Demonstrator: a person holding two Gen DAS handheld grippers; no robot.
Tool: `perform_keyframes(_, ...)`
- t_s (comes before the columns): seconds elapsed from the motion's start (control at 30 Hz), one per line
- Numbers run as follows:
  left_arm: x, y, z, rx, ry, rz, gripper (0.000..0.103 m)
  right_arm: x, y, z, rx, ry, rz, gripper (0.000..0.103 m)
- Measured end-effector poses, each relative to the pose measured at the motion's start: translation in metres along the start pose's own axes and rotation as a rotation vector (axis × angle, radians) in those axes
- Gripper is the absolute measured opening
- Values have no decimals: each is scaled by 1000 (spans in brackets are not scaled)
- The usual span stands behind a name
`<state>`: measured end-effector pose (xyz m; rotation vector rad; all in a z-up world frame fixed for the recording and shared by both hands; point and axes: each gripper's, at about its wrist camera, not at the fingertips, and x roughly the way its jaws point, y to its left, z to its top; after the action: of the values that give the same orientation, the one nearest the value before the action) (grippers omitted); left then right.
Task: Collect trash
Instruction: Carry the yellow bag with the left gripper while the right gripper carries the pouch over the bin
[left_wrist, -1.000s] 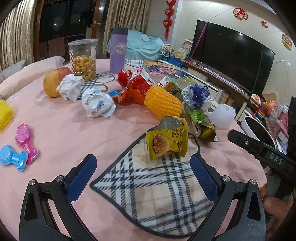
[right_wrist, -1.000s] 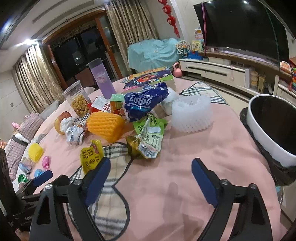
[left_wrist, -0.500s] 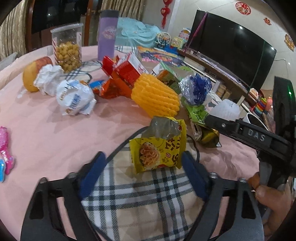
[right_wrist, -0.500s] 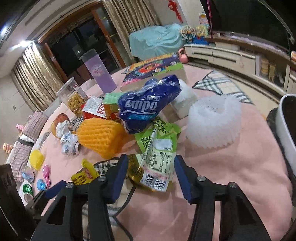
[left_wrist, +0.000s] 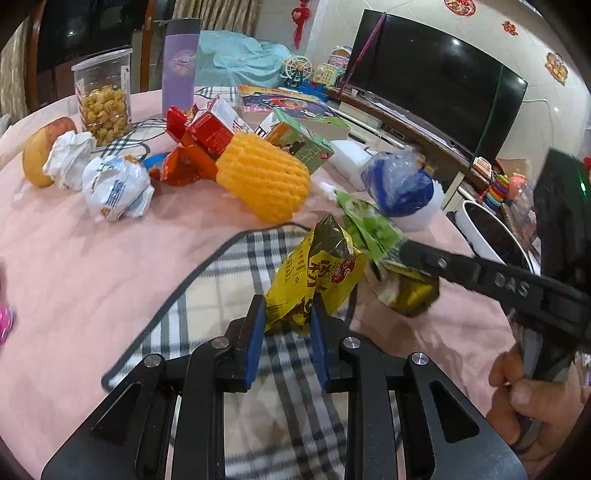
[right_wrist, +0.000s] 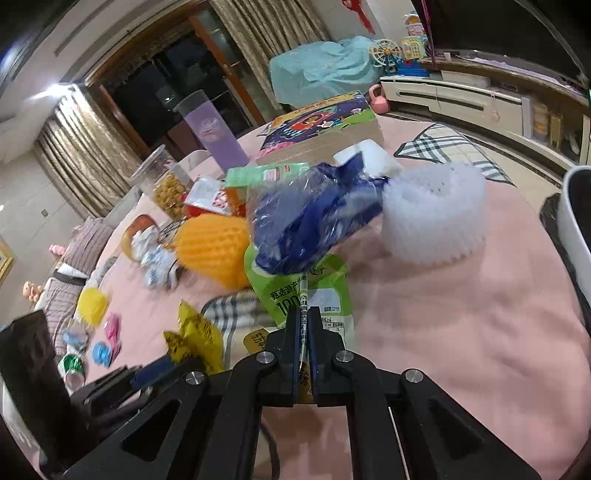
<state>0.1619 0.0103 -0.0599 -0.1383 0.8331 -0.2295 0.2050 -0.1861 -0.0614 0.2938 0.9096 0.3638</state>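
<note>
Left wrist view: the left claw (left_wrist: 286, 317) is closing on the yellow wrapper (left_wrist: 317, 277) over the desk (left_wrist: 92, 266); right wrist view: the right claw (right_wrist: 303, 325) pinches the green packet (right_wrist: 314, 291), other litter uncollected.

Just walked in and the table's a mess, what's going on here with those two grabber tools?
A person is clearing trash off a pink-covered table, with a handheld gripper in each hand. The left gripper is closing on a yellow snack packet that sits between its pads. The right gripper is shut on the edge of a green wrapper. More wrappers, cartons and foam nets lie beyond, not yet collected. A white bin stands beside the table.
</note>
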Motion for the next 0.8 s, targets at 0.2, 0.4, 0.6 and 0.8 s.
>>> perform_keyframes(0.2, -9, -2, -10, -13, 3, -10, 22, -24, -13, -23, 34, 4, 18, 4)
perform_keyframes(0.4, -18, -24, -16, 20, -9, -33, 22, -48, -26, -43, 60, -12, 18, 4)
perform_keyframes(0.6, -20, -53, -19, 70, -5, -69, 22, -75, -41, -53, 92, -60, -6, 3)
perform_keyframes(0.8, -16, -84, -18, 122, 9, -113, 22, -101, -58, -55, 110, -118, -39, 3)
